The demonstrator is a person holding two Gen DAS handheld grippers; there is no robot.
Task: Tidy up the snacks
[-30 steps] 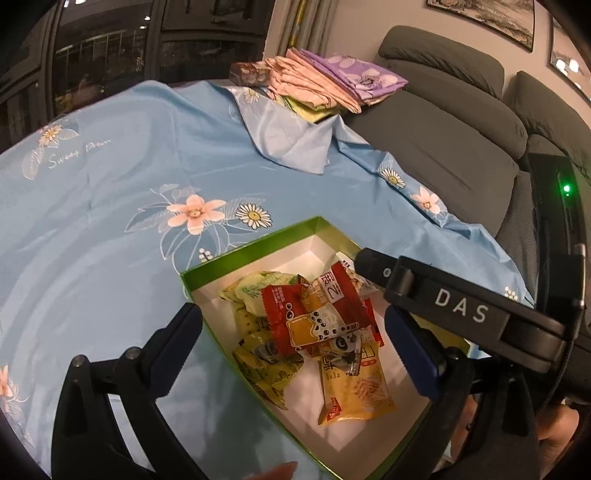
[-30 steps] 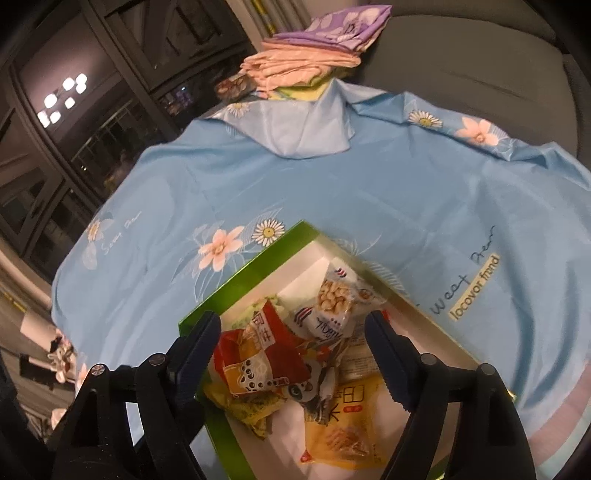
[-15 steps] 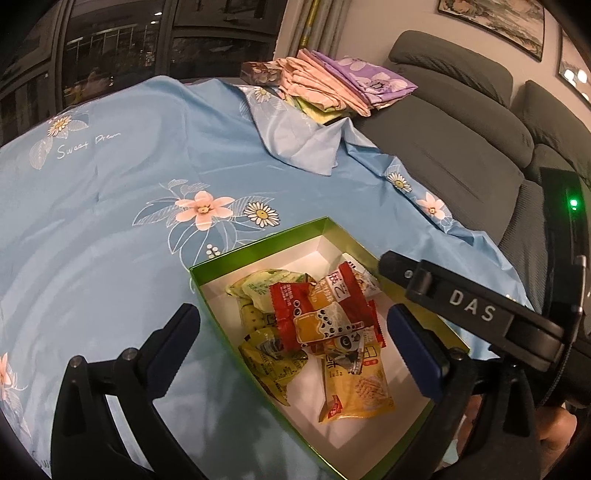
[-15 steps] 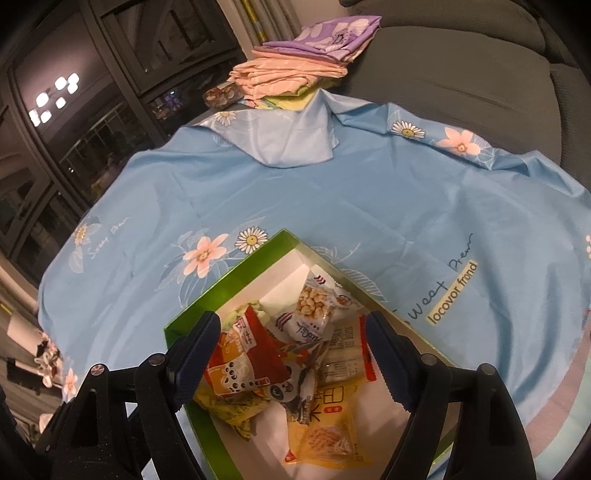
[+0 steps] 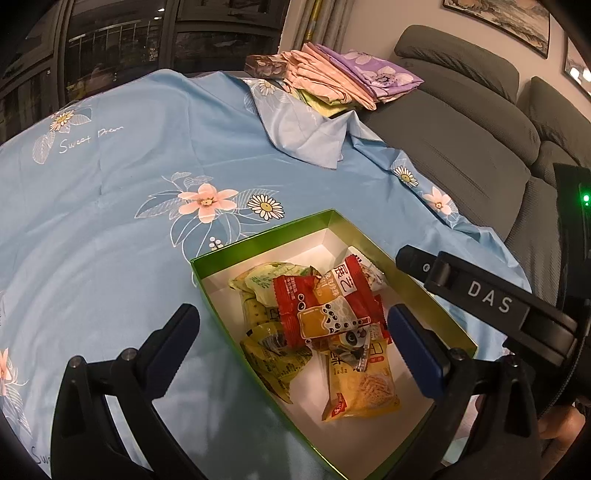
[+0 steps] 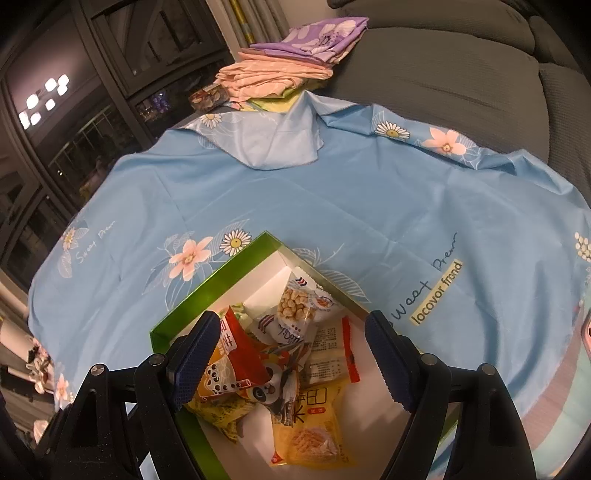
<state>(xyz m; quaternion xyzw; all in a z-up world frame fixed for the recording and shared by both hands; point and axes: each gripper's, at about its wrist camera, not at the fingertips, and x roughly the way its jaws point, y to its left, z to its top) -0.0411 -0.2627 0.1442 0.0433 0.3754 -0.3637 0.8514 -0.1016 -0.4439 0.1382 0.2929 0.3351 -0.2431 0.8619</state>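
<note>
Two claws hover spread wide and empty over the green box (image 5: 258,246) on the blue flowered tablecloth (image 5: 110,229): my left claw (image 5: 291,326) straddles its near wall, my right claw (image 6: 291,354) hangs above the heap. All visible snacks lie piled inside: red bubble-tea packet (image 5: 321,310), yellow cracker packet (image 6: 310,435), white puffed-ball packet (image 6: 299,304), green-yellow packets (image 5: 273,354). Judgement: packing looks nearly done, so next I should level the pile, gripping crinkly film gently, or find a lid.

a home living room: grey sofa (image 5: 461,140), framed picture (image 5: 498,14).
</note>
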